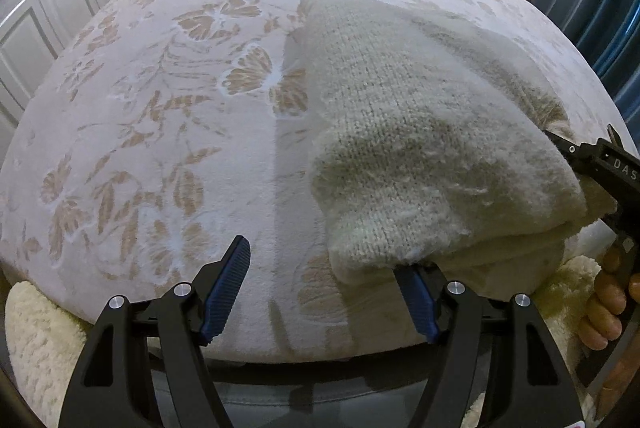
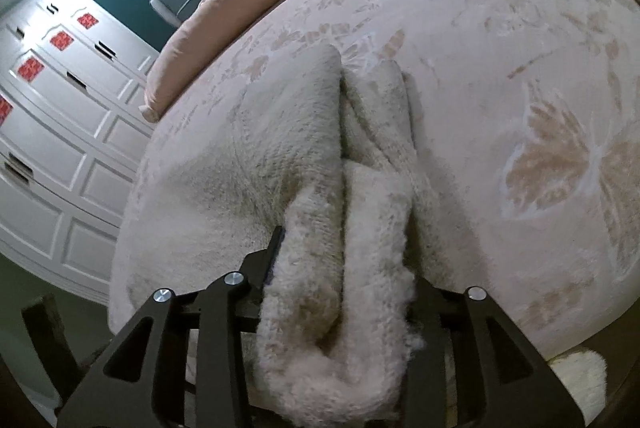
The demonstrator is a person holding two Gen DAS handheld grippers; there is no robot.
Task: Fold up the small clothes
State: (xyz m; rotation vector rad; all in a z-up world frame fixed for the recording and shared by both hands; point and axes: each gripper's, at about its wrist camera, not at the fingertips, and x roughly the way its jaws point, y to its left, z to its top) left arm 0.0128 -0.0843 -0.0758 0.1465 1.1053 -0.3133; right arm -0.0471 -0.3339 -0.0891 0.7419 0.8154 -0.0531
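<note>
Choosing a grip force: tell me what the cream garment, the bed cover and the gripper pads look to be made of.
Cream garment: fuzzy wool-like knit, visible stitch rows and loose fibres.
Bed cover: plush, short-pile fabric, matte, with a sculpted tan floral pattern.
Left gripper pads: blue, finely ribbed, probably rubber or plastic.

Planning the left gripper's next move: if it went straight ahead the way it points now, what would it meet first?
Probably the floral blanket on the bed. The left gripper is open, and its right finger already sits at the knit sweater edge, so that side would likely catch the sweater; depth is unclear.
</note>
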